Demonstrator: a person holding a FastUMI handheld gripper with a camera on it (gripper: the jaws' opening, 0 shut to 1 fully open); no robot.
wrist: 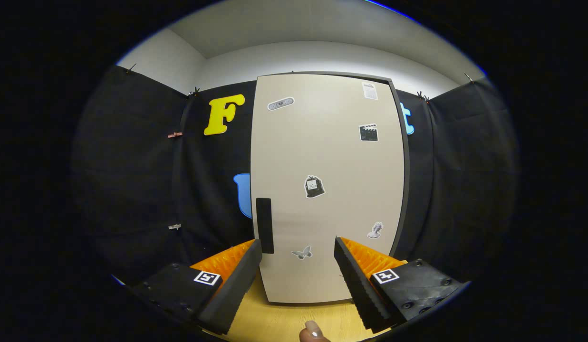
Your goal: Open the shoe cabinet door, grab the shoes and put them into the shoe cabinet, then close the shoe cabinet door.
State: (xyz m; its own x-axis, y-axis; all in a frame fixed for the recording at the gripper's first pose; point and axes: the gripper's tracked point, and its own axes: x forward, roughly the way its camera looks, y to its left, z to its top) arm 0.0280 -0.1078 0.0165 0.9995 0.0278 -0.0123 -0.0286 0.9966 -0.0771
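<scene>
Hand-held gripper point(297, 259) spread wide, pinching nothing. Just beyond, shoe cabinet door point(322, 190) shut: flat, smooth, beige, dark-edged, stickered, with dark rectangular handle point(264, 225) near left edge. Bare wooden counter point(294, 320) between fingers.

No readable text.
Stickers on shoe cabinet door point(322, 190) too small to read, incl. paper label point(370, 90) at top; square marker tags point(207, 278) on gripper point(298, 270) fingers, which stand apart, no words.
</scene>
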